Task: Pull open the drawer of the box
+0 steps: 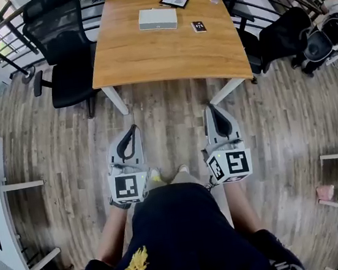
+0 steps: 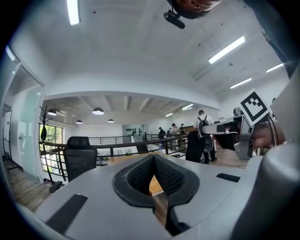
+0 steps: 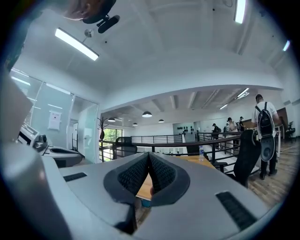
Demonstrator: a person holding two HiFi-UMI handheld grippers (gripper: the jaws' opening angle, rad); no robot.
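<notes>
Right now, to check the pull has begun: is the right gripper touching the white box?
Apart. Head view: the right gripper hangs over the floor, short of the table bearing the white box.

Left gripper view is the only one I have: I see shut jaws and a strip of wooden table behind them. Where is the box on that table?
Observer: In the head view the white box lies on the far half of the wooden table, about midway across.
Operator: Are the two grippers near it?
Observer: No. The left gripper and the right gripper both hang over the floor, short of the table's near edge.
Operator: Is the right gripper holding something?
Observer: No. In the right gripper view its jaws are shut with nothing between them.
</notes>
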